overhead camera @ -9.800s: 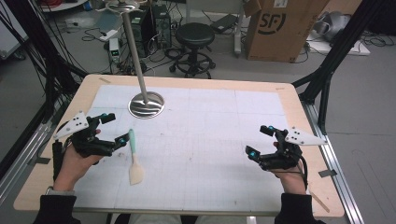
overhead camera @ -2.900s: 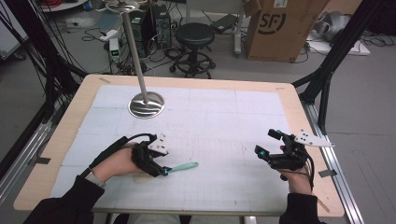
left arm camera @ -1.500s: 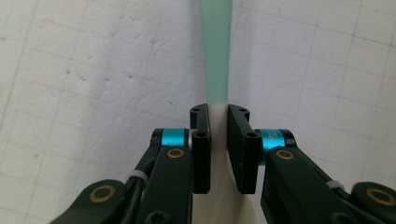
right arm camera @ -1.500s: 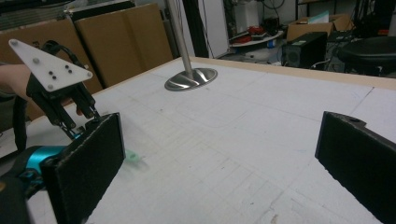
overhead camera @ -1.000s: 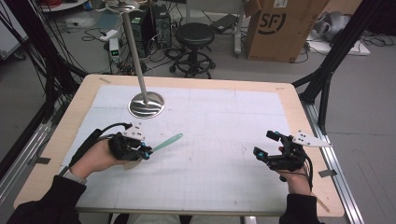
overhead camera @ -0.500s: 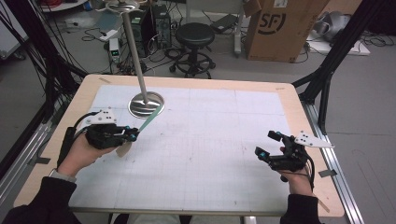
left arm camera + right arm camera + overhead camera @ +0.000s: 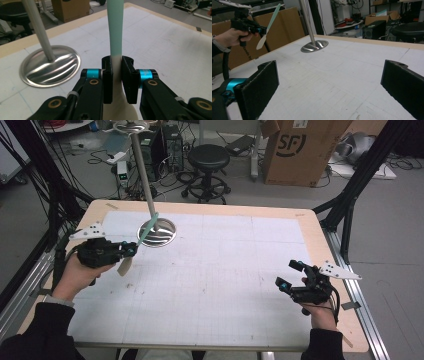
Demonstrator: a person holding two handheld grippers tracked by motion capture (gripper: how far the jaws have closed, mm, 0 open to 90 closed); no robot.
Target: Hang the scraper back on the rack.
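Gripping: left gripper (image 7: 117, 82) clamps one spatula (image 7: 115, 30) at its neck, raised off the table (image 7: 240, 270), near the stand base (image 7: 159, 232).
Spatula: mint handle up, cream blade down.
Right gripper (image 7: 290, 279): jaws wide apart, nothing between them.

On the table (image 7: 210, 270) we see the stand's round base (image 7: 157, 232) toward the far left, its pole (image 7: 142, 170) rising from it. Our left gripper (image 7: 131, 251) is near the left edge, just in front of the base, with the spatula (image 7: 141, 240) between its jaws, handle slanting up over the base. Our right gripper (image 7: 291, 276) sits near the right front corner, well apart; behind the table stand a stool (image 7: 208, 160) and a box (image 7: 305, 147)
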